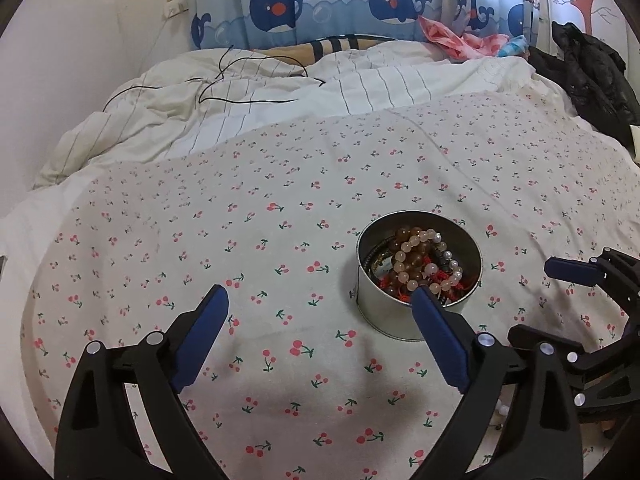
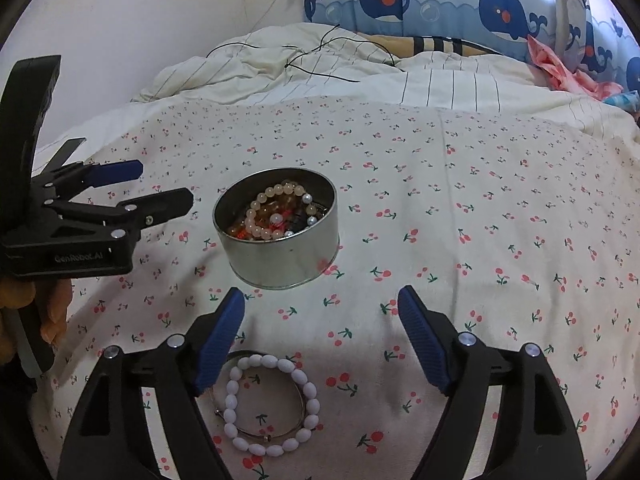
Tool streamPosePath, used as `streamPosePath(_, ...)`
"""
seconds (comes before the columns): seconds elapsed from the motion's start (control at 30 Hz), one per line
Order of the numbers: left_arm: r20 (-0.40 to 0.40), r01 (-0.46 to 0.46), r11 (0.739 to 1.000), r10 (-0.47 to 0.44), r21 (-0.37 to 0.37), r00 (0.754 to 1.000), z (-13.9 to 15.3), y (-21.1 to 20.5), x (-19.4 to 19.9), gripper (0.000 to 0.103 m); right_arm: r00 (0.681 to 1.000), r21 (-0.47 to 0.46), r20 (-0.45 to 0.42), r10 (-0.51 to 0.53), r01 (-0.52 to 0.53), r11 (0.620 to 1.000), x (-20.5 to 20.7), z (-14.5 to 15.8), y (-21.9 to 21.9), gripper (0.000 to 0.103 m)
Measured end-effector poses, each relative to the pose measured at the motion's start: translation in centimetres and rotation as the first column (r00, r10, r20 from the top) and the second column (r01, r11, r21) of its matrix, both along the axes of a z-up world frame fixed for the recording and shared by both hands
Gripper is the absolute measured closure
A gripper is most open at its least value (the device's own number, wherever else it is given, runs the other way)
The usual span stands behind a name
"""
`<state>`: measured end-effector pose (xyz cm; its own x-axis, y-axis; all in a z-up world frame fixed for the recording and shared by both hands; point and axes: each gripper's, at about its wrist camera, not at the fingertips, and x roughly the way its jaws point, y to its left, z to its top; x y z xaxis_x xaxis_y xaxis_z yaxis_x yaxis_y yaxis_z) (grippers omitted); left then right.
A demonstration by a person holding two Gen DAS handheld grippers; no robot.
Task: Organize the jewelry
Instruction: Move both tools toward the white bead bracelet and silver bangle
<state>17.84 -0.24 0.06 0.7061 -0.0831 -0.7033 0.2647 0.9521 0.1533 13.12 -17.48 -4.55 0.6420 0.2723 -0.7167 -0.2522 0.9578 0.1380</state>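
Blue-padded fingers of the right gripper [image 2: 321,318] gape wide and empty above the white bead bracelet [image 2: 272,404] and thin bangle [image 2: 240,420] on the bed; a pinch may snag bedsheet [image 2: 460,208] or knock the tin [image 2: 280,236]; left gripper [image 1: 320,320] wide too

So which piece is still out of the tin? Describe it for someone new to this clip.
On the cherry-print bedsheet, find the round metal tin of beads. Nearer the camera, between the open right tongs, lies a white bead bracelet. Its oval, opaque white beads set it apart from the thin metal bangle beneath it.
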Motion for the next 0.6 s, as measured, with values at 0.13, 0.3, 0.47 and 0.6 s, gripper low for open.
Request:
streamPosePath(0.13,0.005,0.007,1.0,-0.007,0.01,1.0,0.0,-0.2,-0.2,0.014,1.0,-0.002,-0.012,0.018,-0.018,1.0,-0.1,0.1,0.0,0.026)
streamPosePath(0.3,-0.004,0.016,1.0,-0.016,0.002,1.0,0.0,-0.1,-0.3,0.013,0.997,-0.03,-0.055,0.054,-0.055,0.998,-0.4,-0.2,-0.1,0.025)
streamPosePath(0.47,-0.119,0.081,0.988,-0.097,-0.133,0.988,0.2,0.8,0.0,0.013,0.982,-0.14,-0.131,0.132,-0.15,0.979,-0.4,-0.8,-0.5,0.025)
streamPosePath(0.6,-0.134,0.048,0.987,-0.068,-0.151,0.989,-0.1,1.8,0.2,0.013,0.978,-0.109,-0.139,0.157,-0.173,0.979,-0.7,-0.6,-1.6,0.025)
